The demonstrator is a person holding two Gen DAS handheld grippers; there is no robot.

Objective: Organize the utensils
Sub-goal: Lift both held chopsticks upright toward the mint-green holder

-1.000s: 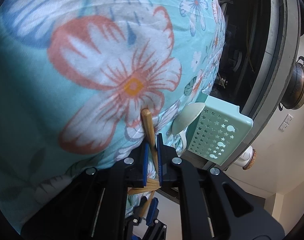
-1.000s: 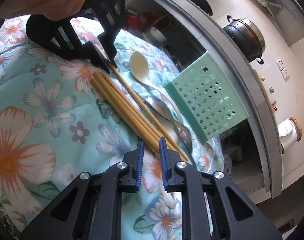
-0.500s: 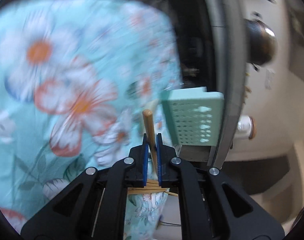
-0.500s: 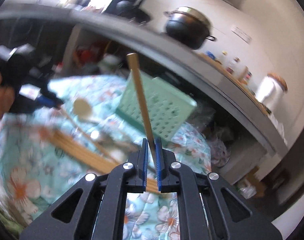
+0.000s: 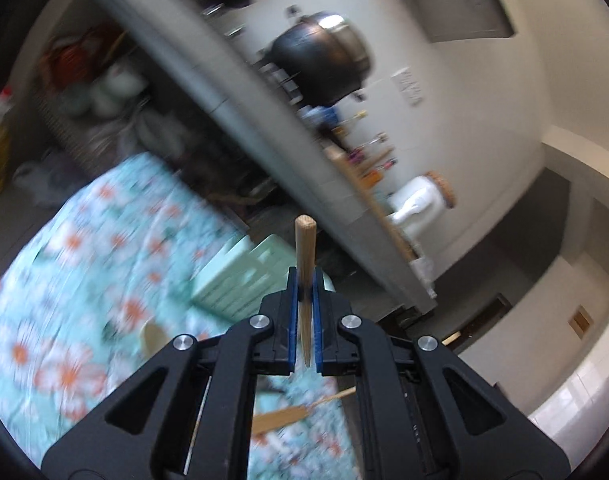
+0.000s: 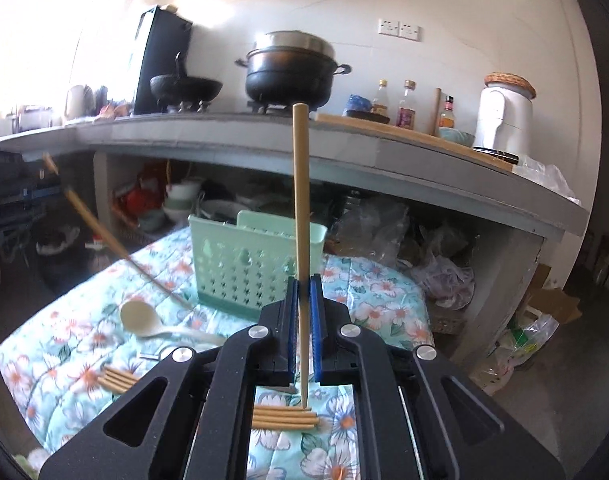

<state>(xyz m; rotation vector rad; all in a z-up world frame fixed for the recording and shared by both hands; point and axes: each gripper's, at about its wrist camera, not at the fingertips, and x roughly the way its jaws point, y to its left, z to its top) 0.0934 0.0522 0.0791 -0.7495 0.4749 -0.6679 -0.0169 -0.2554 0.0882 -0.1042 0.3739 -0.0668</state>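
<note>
Up off the cloth, a wooden chopstick [image 6: 300,216] stands nearly upright in the right gripper [image 6: 303,304], its blue pads [image 6: 291,312] pinched tight on the thin lower part while the thick end rises in front of the counter edge. Its jaws have just been closing, and the stick is between them. The left gripper [image 5: 304,300] is clamped the same way on a second chopstick [image 5: 304,264], blunt end up; from the right wrist view that stick shows as a blurred slant at the left. Just behind both stands the mint-green perforated utensil basket [image 6: 244,264] on the floral quilt [image 6: 64,344]. In front of the basket a pale spoon [image 6: 142,318] lies bowl-up on the quilt, and nearer still a bundle of loose chopsticks [image 6: 282,416] lies flat, side by side. Beyond runs a grey kitchen counter [image 6: 344,148] carrying a black lidded pot [image 6: 290,70], a wok [image 6: 184,86], sauce bottles and a white appliance [image 6: 502,116].
</note>
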